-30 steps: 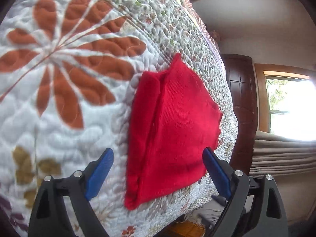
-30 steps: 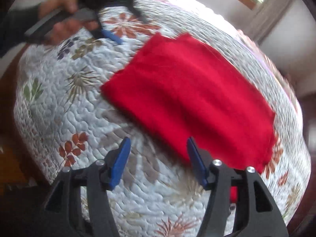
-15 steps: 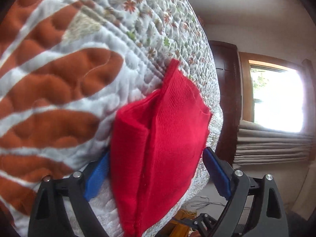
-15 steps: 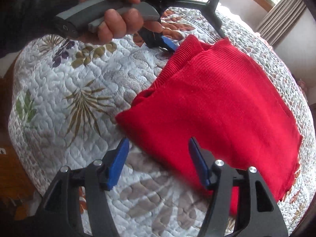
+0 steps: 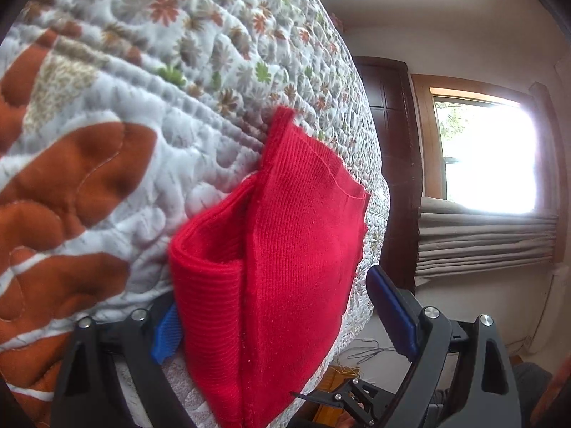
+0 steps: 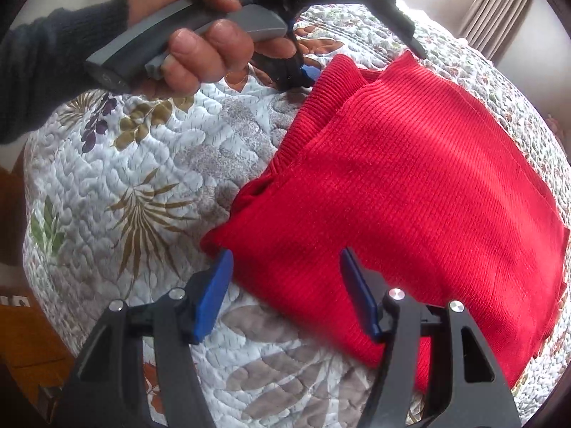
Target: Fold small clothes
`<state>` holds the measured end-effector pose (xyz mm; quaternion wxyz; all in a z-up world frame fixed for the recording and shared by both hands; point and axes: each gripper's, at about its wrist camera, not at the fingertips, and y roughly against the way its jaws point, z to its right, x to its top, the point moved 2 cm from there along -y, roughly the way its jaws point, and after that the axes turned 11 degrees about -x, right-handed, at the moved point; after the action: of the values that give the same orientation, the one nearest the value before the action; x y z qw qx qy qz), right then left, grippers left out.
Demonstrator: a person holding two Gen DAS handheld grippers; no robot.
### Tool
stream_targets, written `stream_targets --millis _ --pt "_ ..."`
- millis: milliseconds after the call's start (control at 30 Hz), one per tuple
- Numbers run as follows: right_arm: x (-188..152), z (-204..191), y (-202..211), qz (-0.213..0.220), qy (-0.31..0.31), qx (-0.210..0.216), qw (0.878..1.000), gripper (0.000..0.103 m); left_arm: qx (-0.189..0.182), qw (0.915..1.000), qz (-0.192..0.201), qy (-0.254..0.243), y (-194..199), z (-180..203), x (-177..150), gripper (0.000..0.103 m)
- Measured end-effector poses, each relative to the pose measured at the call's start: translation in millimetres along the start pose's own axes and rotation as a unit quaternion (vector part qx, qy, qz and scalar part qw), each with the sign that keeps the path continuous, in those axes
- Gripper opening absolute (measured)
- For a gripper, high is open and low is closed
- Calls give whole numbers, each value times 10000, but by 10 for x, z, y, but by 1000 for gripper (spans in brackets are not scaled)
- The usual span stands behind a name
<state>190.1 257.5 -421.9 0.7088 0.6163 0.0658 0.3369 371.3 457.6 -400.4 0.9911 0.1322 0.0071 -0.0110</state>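
a folded red garment (image 6: 410,199) lies on a floral quilted bed (image 6: 135,192). the right claw (image 6: 285,292) hovers with its jaws apart at the garment's near edge. the left claw (image 5: 282,317), also spread wide, straddles the garment's far corner, held by a hand (image 6: 200,32).

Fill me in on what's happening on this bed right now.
A person is folding a red knit garment on a floral quilt, holding a two-finger gripper in each hand. The left gripper is open, its jaws straddling one end of the garment where layers are already doubled over. The right gripper is open too, poised over the near edge. Neither has clamped the fabric yet.
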Motion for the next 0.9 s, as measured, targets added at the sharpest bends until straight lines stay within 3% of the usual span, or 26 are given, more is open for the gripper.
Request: stream_targets --millis 167,333,533,600,633,733,833,900 --pt "-214 -163 84 267 440 -474 9975 62 134 9999 -31 -70 -83 25 23 86" --pt "-383 -510 19 704 1292 -1182 9820 61 127 9999 2 -49 -57 -31 8 72" --pt "-298 -657 -75 1066 1659 -1823 9633 61 122 9999 56 5 -90 -60 32 76" --pt "-206 -662 -123 1103 1717 -1909 9602 58 246 9997 60 -29 -111 -45 33 69" --pt "-140 -639 -135 1087 1674 -1891 9615 53 310 9995 32 -44 -127 -40 34 53" --pt "-55 -555 -108 900 1394 -1716 9711 32 538 9985 -47 63 -155 -91 47 29" --pt "20 -406 -98 695 1016 -1489 9812 15 652 9977 -96 152 -169 -87 68 23" --pt "55 -301 -20 683 799 -1360 9851 13 766 9969 -129 150 -195 -31 68 20"
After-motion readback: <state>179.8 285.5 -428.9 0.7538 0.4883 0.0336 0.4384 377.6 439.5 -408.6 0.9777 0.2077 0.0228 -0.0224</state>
